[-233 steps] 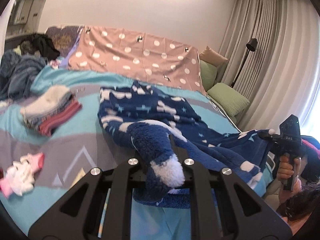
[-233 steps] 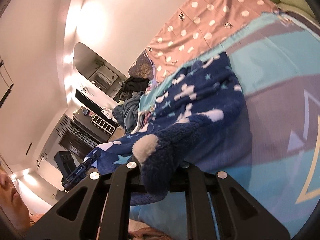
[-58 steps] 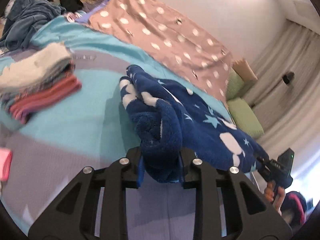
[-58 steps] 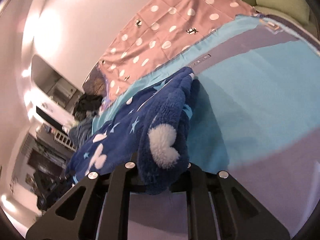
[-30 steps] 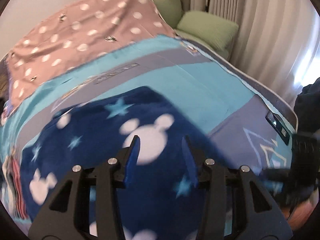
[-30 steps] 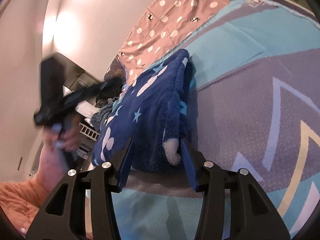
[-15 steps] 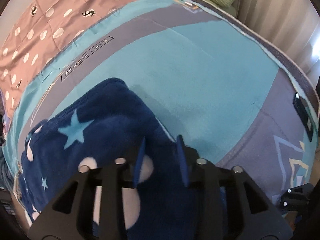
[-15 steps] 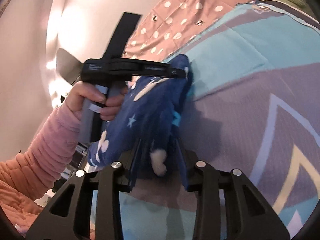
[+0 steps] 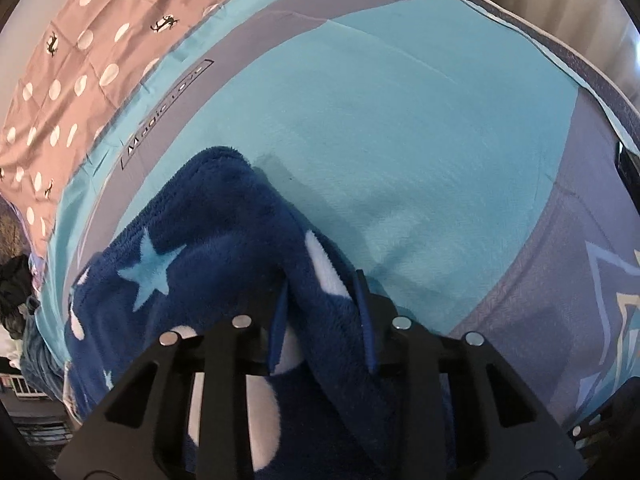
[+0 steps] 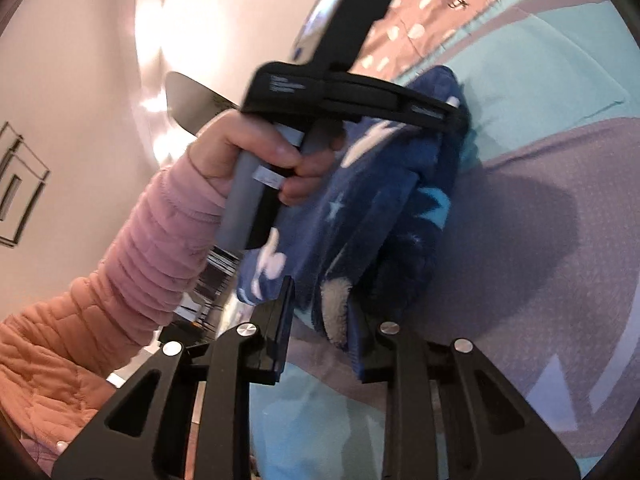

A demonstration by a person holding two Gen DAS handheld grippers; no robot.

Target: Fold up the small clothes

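Both grippers have just been closing on the blue fleece: left gripper clamps the 12 o'clock corner, right gripper pinches the near hem.

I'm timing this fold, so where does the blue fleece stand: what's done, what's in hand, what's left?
Done: the blue fleece already lies doubled over on the bedspread. In hand: the left gripper and right gripper have just been closing, each with a thick fold of fleece between its fingers. Left: probably another fold, then setting it down flat.
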